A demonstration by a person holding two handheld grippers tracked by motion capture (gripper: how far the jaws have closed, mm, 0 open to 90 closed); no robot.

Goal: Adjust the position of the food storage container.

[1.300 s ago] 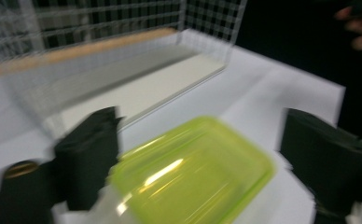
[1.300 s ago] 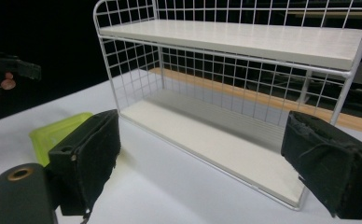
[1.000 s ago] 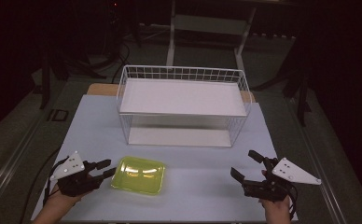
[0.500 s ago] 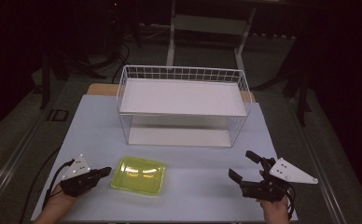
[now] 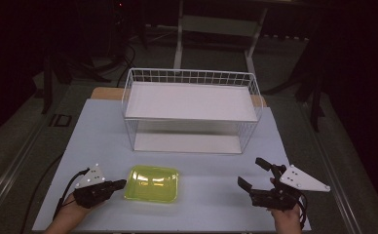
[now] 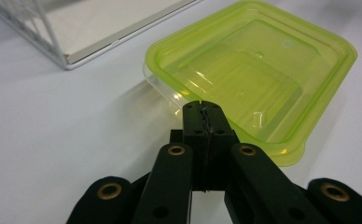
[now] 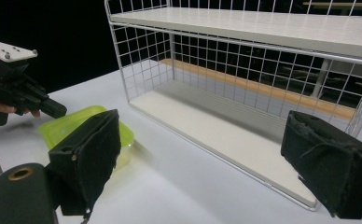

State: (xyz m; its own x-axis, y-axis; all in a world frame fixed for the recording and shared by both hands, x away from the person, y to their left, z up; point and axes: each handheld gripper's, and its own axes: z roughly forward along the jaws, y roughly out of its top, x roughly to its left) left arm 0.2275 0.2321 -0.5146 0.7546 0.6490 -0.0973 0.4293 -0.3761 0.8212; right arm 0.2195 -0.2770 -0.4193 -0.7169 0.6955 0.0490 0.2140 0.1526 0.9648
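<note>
The left hand-held gripper (image 5: 120, 184) has just been closing: a second ago its jaws stood apart beside the container, and now they are pressed flat together with nothing between them, as the left gripper view (image 6: 202, 108) shows plainly. It has also dropped lower and edged toward the yellow-green plastic container (image 5: 152, 183), so the closed tip now sits right at the container's near left rim, at or just over the lip; whether it touches I cannot tell. My reading is that the pinched jaws are meant to nudge or slide the container, or to get under its rim, rather than to grasp it yet.

The person's left hand (image 5: 72, 210) holds that gripper low and nearly level over the worktop (image 5: 99, 141), pointing right toward the container. On the other side, the right hand-held gripper (image 5: 256, 174) has kept its place, jaws spread wide and empty, aimed up the worktop; its own view frames the container (image 7: 93, 122) past its left jaw.

The container lies flat near the front edge, well apart from the white wire shelf rack (image 5: 191, 109) standing farther back, whose shelves are bare.
</note>
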